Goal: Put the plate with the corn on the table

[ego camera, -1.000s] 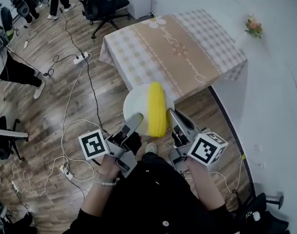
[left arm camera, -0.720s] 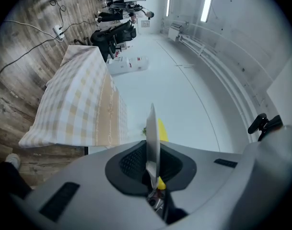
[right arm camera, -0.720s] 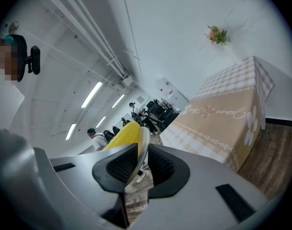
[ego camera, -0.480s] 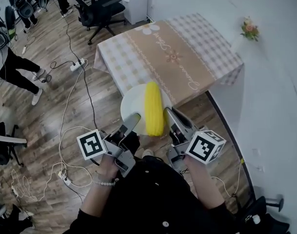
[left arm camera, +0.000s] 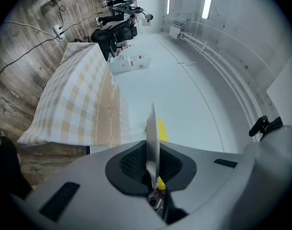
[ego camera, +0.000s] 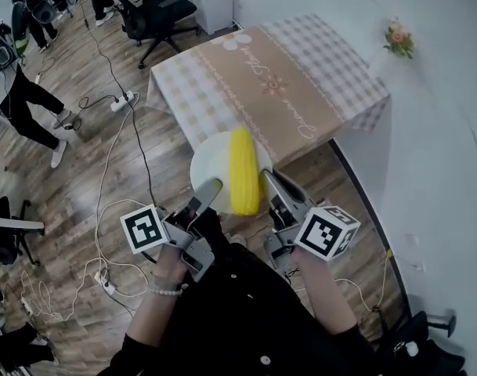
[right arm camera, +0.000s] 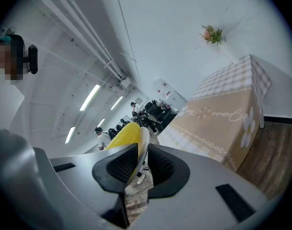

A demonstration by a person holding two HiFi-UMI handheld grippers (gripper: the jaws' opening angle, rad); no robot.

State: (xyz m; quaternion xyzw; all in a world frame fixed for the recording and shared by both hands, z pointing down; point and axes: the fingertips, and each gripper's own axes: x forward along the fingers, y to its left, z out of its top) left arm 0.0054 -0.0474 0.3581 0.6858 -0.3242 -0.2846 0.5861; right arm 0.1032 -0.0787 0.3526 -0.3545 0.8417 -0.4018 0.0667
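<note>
A: Here we go, the round white plate (ego camera: pixel 208 163) is up in the air between both hands, with the long yellow corn cob (ego camera: pixel 242 171) lying lengthwise on it. It's just short of the near edge of the desk (ego camera: pixel 301 61), the one with the checked cloth and beige runner.

B: Grip check. The left gripper (ego camera: pixel 211 188) has its fingers (left arm camera: pixel 131 162) pinched narrow on the plate's left rim, the thin edge clamped right between the dark pads. The right gripper (ego camera: pixel 267 180) does the same on the opposite rim, fingers (right arm camera: pixel 160 166) closed onto the plate with the corn showing beside it.

A: So the carry's in hand, the set-down isn't. What worries you?

B: That cob. I'd say only the plate's shallow dish keeps it there. Let one hand dip below the other and it rolls off onto the wooden floor (ego camera: pixel 81 147).

A: And two thin rim pinches.

B: Right. If the hands pull apart or twist against each other, a rim could slip from the pads and the plate tips.

A: The desk edge too?

B: Yes. Come in too low and the plate's far rim knocks the near edge or snags the hanging cloth. Plus white cables (ego camera: pixel 105 186) trail across the floor beside the person, a trip risk on the way in
</note>
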